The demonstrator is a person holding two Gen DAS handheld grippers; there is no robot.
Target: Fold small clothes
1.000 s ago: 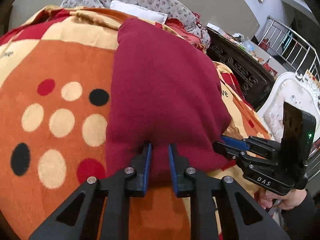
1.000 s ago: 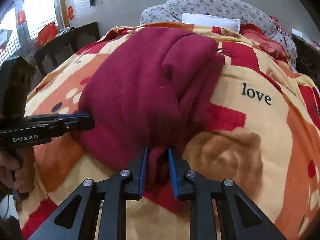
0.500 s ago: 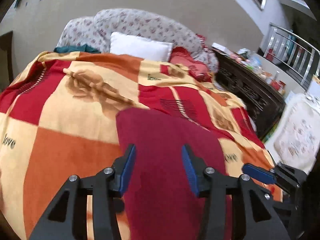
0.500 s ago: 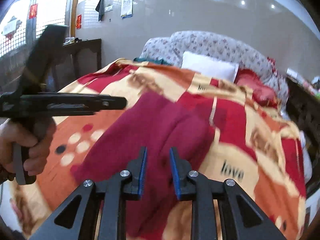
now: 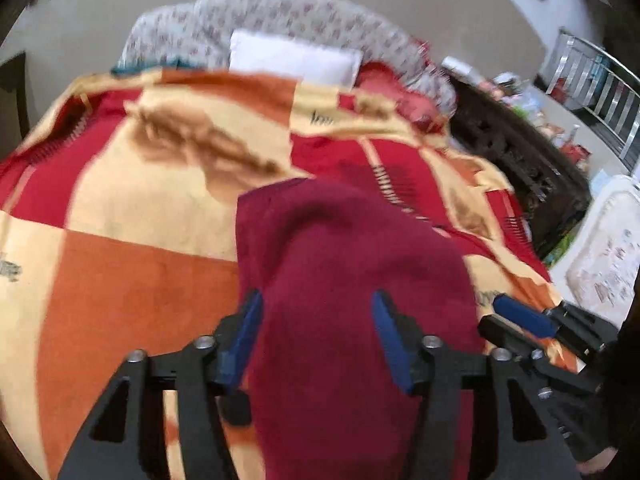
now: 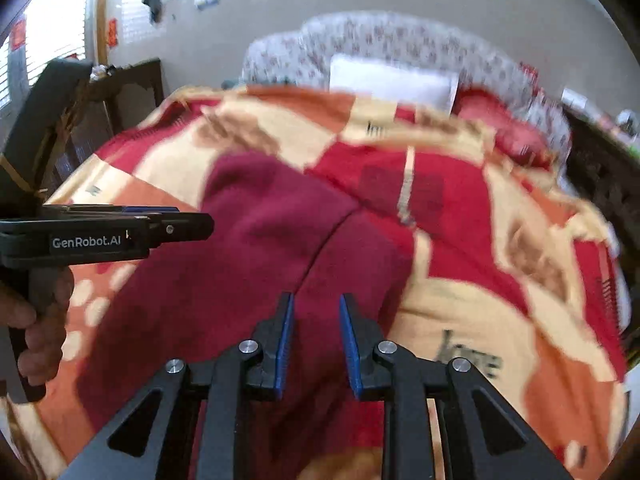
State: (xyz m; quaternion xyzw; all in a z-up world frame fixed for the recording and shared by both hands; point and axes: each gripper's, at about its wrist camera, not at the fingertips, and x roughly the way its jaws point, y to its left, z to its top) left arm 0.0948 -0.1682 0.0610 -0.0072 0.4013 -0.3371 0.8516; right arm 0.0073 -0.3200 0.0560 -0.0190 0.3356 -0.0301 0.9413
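Note:
A dark red garment (image 5: 352, 248) lies folded in a long strip on the patterned blanket (image 5: 140, 272). My left gripper (image 5: 316, 300) hovers above its near end. Its jaws are opening wide, and the cloth shows between them without the pads touching it. In the right wrist view the same garment (image 6: 256, 248) has a fold line down its middle. My right gripper (image 6: 317, 300) hangs over its near edge with a narrow gap, and its pads do not press on the cloth. The left gripper (image 6: 196, 224) reaches in from the left, and the right gripper (image 5: 494, 316) shows at lower right.
The blanket (image 6: 460, 300) covers a bed with a white pillow (image 5: 292, 60) and a floral bolster (image 5: 280, 16) at its head. Dark carved furniture (image 5: 520, 160) stands along the right side. A person's hand (image 6: 36, 320) holds the left gripper's handle.
Both grippers let go of the garment's near edge, rose and drew back. The left jaws spread wide; the right jaws parted a little. The garment stays flat on the blanket.

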